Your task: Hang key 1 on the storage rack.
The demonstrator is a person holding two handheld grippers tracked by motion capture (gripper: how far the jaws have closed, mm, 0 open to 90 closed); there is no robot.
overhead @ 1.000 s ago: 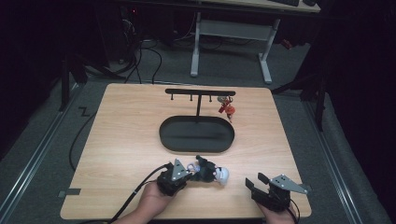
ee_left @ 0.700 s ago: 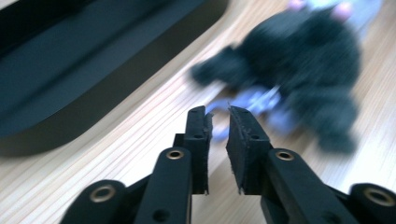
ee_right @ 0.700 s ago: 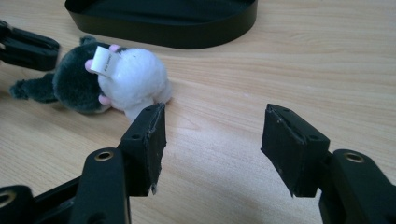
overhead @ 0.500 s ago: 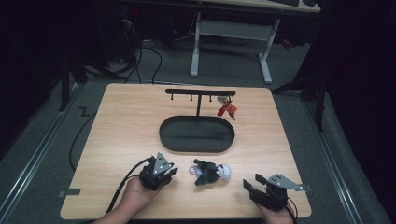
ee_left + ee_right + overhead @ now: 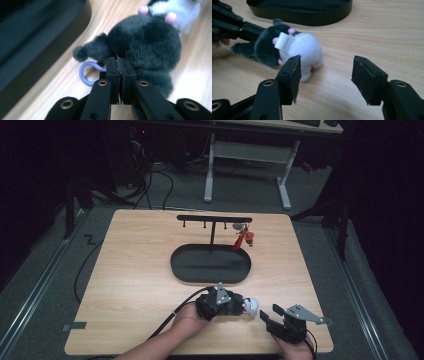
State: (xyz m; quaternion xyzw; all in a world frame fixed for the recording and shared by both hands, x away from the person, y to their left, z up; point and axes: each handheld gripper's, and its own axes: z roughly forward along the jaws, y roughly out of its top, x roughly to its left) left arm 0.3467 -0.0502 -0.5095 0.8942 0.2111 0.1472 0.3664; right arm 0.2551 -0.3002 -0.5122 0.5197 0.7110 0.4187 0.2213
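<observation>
1. The left tongs [image 5: 239,303] lie low on the near part of the wooden table [image 5: 135,270], held in a hand [image 5: 187,320] that comes in from the bottom edge of the high view.
2. In the left gripper view the left tongs [image 5: 117,65] are clenched – their pads meet with no gap. They have just been closing. A lilac loop [image 5: 88,73] runs in at the pads, so they appear to pinch that loop where it joins the plush toy [image 5: 147,47].
3. The plush toy [image 5: 245,304] is dark grey and fluffy with a white part and small pink spots; it lies on the table just in front of the left tongs, between the two grippers.
4. In the right gripper view the plush toy [image 5: 287,48] shows a white label on its pale side and lies just beyond the left-hand jaw, touching the wood.
5. The right tongs [image 5: 268,317] sit at the near right corner of the table, released – the jaws stand apart with bare wood between them [image 5: 325,80], gripping nothing.
6. A black oval tray [image 5: 180,265] rests mid-table, just beyond the toy.
7. A black hook rack [image 5: 212,220] rises from the tray.
8. A red keychain [image 5: 245,239] hangs from a hook near the rack's right end.
</observation>
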